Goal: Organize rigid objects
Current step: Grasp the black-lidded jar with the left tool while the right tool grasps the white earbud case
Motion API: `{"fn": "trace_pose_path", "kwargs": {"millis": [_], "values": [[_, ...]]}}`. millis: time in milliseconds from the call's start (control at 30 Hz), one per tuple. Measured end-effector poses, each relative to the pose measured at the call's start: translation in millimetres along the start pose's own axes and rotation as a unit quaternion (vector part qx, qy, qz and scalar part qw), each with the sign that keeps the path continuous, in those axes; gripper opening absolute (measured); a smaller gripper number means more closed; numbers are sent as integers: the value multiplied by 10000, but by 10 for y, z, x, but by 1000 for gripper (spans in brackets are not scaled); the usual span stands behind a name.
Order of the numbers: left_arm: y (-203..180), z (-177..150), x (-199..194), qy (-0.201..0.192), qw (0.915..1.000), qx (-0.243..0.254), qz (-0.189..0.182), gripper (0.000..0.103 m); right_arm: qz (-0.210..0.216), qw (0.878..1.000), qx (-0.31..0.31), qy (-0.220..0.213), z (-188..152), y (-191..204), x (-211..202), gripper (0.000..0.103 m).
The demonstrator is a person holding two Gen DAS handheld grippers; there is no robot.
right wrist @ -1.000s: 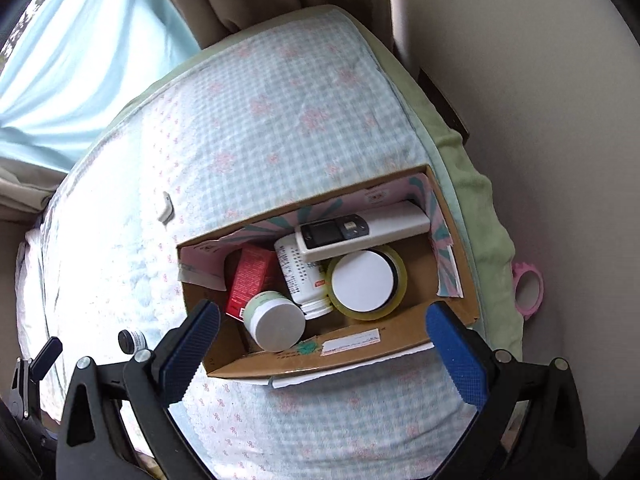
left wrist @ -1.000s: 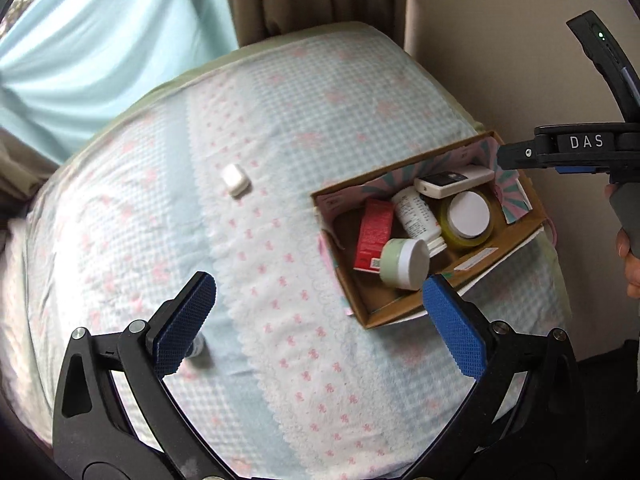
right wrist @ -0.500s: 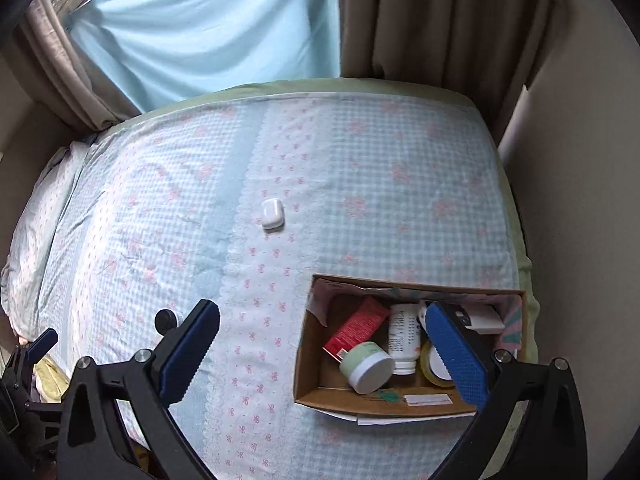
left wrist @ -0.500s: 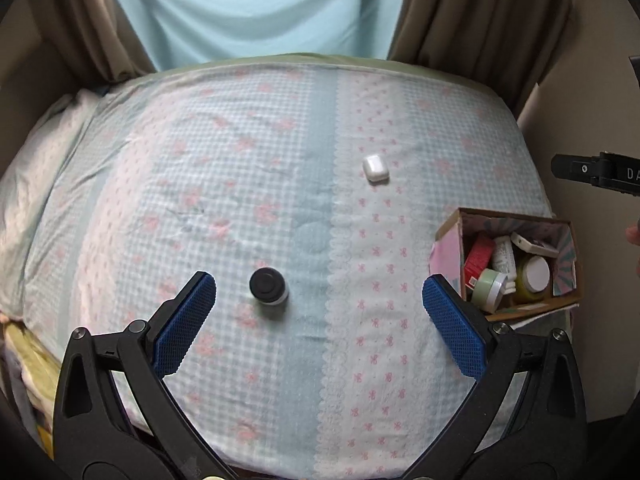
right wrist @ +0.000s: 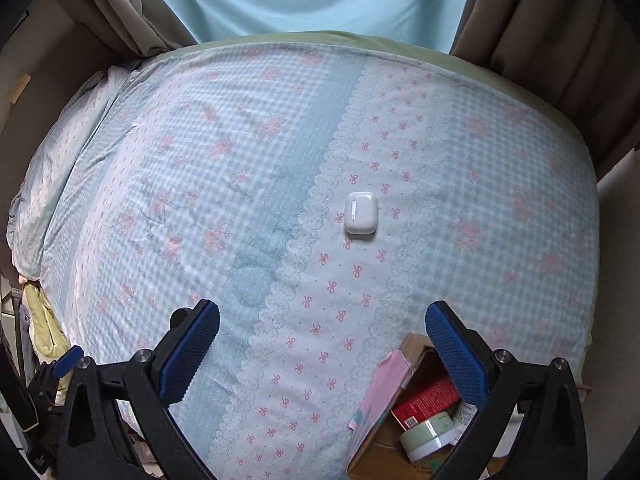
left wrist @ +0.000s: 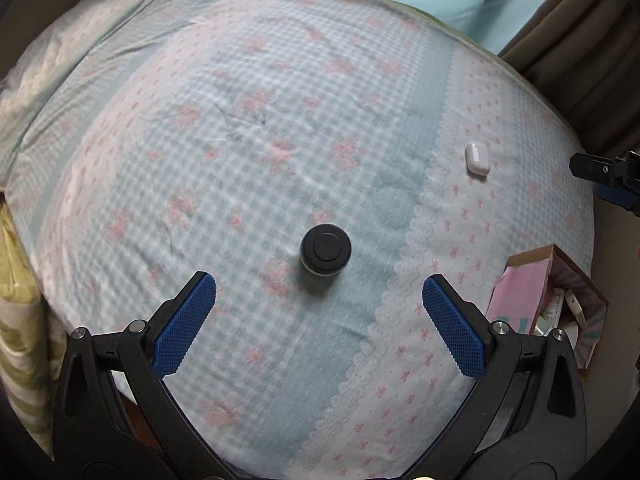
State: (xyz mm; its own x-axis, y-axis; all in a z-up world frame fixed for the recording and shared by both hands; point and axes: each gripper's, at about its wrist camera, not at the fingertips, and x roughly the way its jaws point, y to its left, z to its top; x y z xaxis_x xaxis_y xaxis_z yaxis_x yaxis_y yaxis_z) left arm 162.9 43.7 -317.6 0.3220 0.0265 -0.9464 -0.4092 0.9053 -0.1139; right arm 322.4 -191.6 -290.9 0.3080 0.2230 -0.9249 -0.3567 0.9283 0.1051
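A small jar with a black lid (left wrist: 326, 251) stands upright on the bed, just ahead of my open, empty left gripper (left wrist: 318, 306) and centred between its fingers. A white earbud case (right wrist: 360, 213) lies on the bed well ahead of my open, empty right gripper (right wrist: 322, 334); it also shows in the left wrist view (left wrist: 477, 158) at the far right. A cardboard box (right wrist: 412, 348) sits by the right gripper's right finger, holding a red carton (right wrist: 426, 400) and a green jar with a white lid (right wrist: 429, 436). The box shows in the left wrist view (left wrist: 540, 254) at the right edge.
The bed (right wrist: 240, 184) has a blue checked cover with pink flowers. Curtains (right wrist: 532, 24) hang behind it and a pillow (left wrist: 60, 52) lies at the left. A wall runs along the right side. The right gripper's tip (left wrist: 600, 168) shows at the right edge of the left wrist view.
Both grippers swung left, away from the box, toward the open bed. The black-lidded jar is now centred before the left gripper; the earbud case is now centred before the right gripper.
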Motion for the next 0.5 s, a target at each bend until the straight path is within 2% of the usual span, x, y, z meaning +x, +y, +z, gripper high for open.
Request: {"fn": "trace_pose_path", "kwargs": {"millis": [233, 500], "values": [[77, 9, 633, 102, 9979, -630, 61, 103, -46, 9995, -216, 229, 366, -103, 728, 103], [-95, -57, 1299, 76, 9971, -703, 290, 102, -141, 9985, -86, 525, 557, -349, 1540, 101]]}}
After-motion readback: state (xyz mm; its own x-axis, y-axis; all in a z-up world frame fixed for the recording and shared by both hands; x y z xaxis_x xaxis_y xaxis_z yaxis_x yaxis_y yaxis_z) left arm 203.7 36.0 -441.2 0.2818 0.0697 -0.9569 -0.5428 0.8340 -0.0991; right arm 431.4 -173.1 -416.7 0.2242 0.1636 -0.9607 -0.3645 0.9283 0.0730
